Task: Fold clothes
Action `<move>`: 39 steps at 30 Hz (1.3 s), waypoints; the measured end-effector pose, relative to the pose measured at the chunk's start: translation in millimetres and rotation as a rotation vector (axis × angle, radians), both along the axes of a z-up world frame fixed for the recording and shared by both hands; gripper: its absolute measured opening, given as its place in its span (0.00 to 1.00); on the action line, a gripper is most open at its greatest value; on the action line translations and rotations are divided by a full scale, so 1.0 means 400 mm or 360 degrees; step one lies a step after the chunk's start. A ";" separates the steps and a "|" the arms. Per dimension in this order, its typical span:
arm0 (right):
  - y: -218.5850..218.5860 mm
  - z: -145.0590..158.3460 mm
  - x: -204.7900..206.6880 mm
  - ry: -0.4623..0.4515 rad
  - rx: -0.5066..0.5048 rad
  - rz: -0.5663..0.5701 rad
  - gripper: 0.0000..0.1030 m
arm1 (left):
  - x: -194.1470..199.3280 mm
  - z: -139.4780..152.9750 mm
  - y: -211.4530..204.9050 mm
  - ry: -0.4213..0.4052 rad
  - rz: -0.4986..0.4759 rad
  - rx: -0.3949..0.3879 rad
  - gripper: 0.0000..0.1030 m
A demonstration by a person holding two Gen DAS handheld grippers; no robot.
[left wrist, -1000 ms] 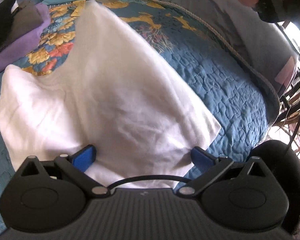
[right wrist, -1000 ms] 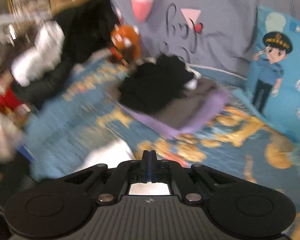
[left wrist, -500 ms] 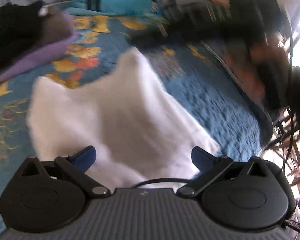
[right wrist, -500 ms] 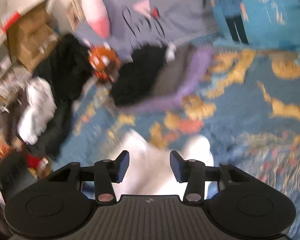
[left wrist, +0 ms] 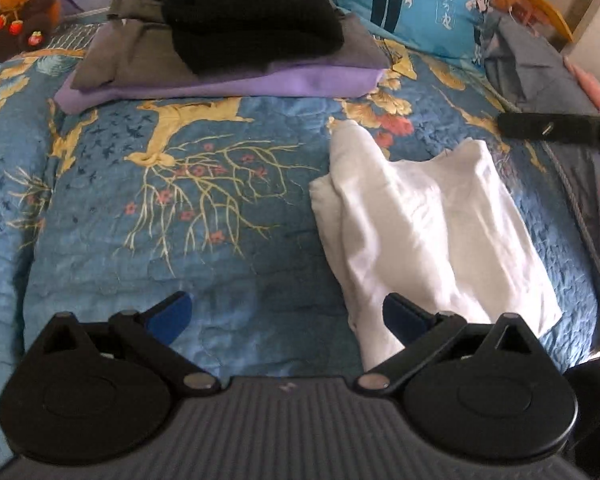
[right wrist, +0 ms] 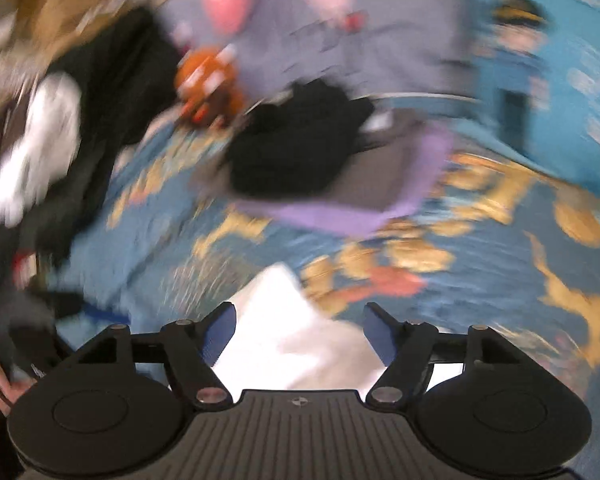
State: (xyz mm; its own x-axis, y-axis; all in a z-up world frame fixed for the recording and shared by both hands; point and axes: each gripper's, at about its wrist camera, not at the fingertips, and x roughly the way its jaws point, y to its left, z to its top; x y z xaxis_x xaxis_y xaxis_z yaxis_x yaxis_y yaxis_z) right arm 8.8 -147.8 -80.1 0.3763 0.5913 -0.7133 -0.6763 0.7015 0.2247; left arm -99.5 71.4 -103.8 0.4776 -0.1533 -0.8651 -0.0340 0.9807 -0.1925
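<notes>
Left wrist view: my left gripper (left wrist: 286, 316) was wide open w/ nothing in it, hanging over bare quilt (left wrist: 148, 240). The white garment (left wrist: 428, 232) lay part-folded at right of frame, its near edge just beside the right-hand pad. Folded stack (left wrist: 228, 40) sat top center, well apart.

Right wrist view: pretty blurry tbh. My right gripper (right wrist: 298, 330) had just been opening, jaws well apart. White cloth (right wrist: 288, 332) showed between them at bottom center, but the pads weren't pressing on it.

Imo it's thin, soft, floppy stuff, light, prob wrinkles easy. I'd pinch a corner or folded edge, not the middle.
</notes>
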 end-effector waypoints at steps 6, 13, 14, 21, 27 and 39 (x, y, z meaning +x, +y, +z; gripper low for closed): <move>0.236 -0.151 -0.057 -0.0224 -0.0559 0.0196 0.65 | -0.049 -0.004 0.012 -0.0012 0.0035 -0.0060 1.00; 0.209 -0.080 -0.048 -0.0198 -0.0311 -0.0044 0.66 | -0.081 0.008 0.051 -0.0026 0.0051 0.0012 1.00; 0.186 -0.063 -0.044 -0.0184 -0.0266 -0.0116 0.66 | -0.083 0.011 0.054 -0.0032 0.0056 0.0016 1.00; -0.012 -0.026 -0.146 -0.0186 -0.0187 -0.0423 0.73 | -0.084 0.038 -0.006 -0.0081 -0.0061 0.0018 1.00; -0.184 -0.092 -0.256 -0.0098 -0.0219 -0.0727 0.77 | -0.019 0.049 -0.138 -0.0135 -0.0232 -0.0035 1.00; -0.241 -0.201 -0.270 0.0125 -0.0389 -0.0904 0.88 | 0.004 -0.079 -0.184 0.0163 -0.0133 0.0111 1.00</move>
State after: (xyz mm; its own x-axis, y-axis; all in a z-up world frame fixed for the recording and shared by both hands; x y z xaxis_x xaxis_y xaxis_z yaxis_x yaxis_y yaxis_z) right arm -99.1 -244.4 -160.7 0.5250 0.1304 -0.8411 -0.1706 0.9843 0.0462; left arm -97.8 -2.2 -135.4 0.3742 -0.1267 -0.9186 0.0325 0.9918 -0.1236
